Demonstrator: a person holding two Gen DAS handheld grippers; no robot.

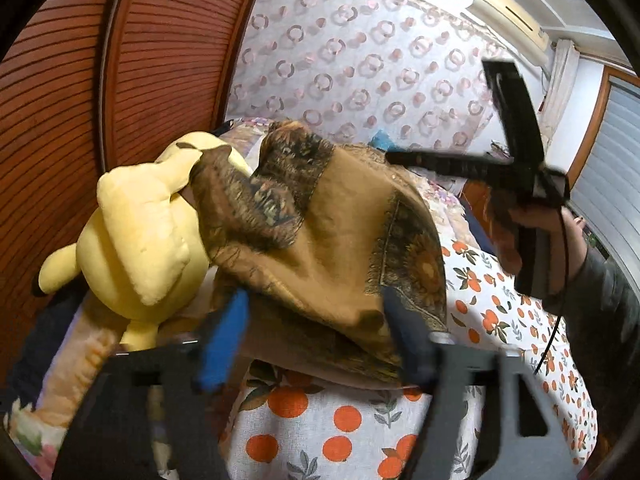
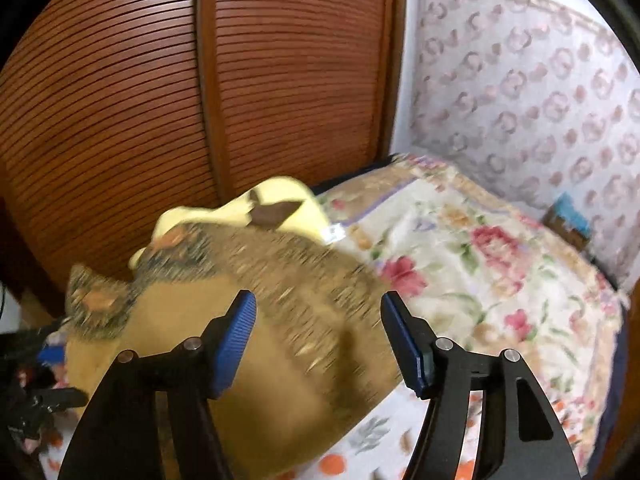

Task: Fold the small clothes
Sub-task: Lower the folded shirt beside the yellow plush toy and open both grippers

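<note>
Both your left tool and right tool gape released; the crumpled tan patterned cloth could snag the yellow plush toy at nine o'clock.

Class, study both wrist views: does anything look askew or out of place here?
Yes. The brown patterned scarf is not flat on the orange-print sheet; it lies crumpled, one corner draped over the yellow plush toy. Both the left gripper and right gripper are open.
</note>
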